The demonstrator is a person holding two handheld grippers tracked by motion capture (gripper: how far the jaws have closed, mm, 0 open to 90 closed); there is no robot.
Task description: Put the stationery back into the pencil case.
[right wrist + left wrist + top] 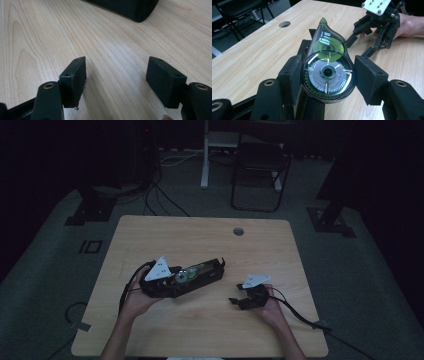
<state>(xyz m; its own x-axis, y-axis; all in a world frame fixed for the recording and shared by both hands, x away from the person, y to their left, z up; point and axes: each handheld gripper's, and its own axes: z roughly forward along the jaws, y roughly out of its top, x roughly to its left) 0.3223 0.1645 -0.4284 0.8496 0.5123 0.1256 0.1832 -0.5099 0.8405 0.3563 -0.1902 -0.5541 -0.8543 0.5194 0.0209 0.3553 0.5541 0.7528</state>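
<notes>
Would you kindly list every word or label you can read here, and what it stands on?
"CORRECTION TAPE": on the clear round hub of the correction tape dispenser, upside down.
"Bi…": large letters on its green neck; the rest is unclear.
Smaller print beside them: too small to read.

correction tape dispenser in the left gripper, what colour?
Clear smoky case with green inside, correction tape dispenser; clearest in the left gripper view.

On the table (pixel 210 320), the correction tape dispenser (pixel 328 67) sits between the left hand-held gripper's (pixel 328 82) jaws, the right hand-held gripper (pixel 239 299) apart.
</notes>
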